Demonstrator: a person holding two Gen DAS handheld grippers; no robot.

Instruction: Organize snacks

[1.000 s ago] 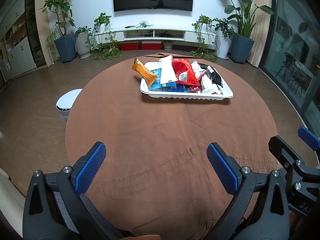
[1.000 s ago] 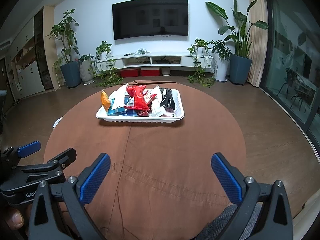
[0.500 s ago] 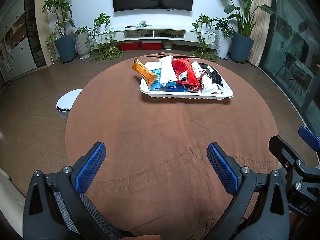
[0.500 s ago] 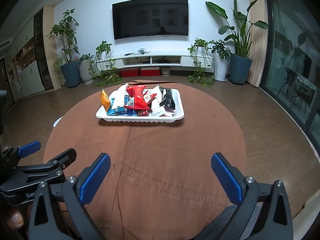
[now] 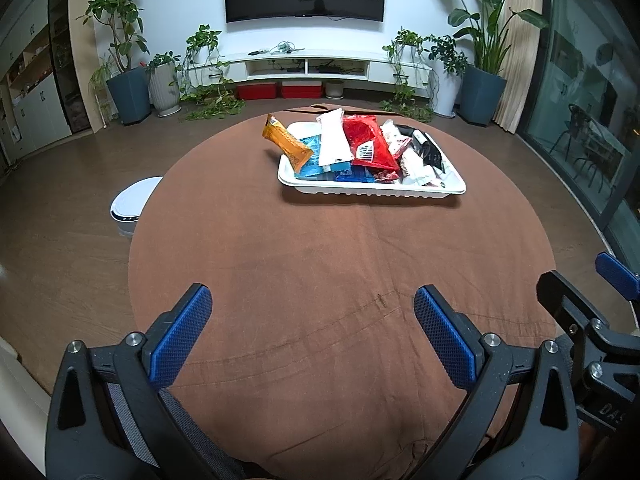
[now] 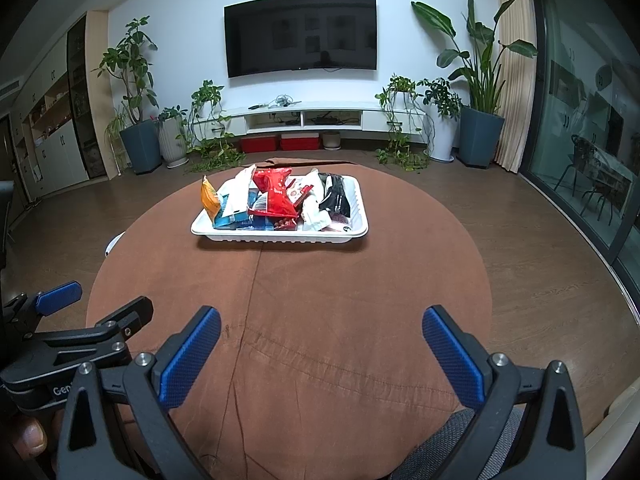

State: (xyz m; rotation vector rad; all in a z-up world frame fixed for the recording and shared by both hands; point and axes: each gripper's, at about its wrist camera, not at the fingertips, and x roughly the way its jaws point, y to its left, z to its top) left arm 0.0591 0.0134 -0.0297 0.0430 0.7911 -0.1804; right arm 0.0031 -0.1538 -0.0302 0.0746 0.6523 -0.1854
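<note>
The snacks (image 5: 352,148) all lie piled in the white tray (image 5: 372,191) on the far side of the round desk (image 5: 320,264); none lie loose on the brown cloth. That fits a tidy-up that is done, or a pile waiting to be sorted. The left hand-held gripper (image 5: 312,316) and the right hand-held gripper (image 6: 320,336) are both spread wide and hold nothing, near the desk's front edge, well apart from the tray.

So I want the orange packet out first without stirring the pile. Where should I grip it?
Take the orange packet by its raised upper end, coming from the tray's left side. It leans over the left rim, that end free of the other snacks. Left tongs are open.
</note>
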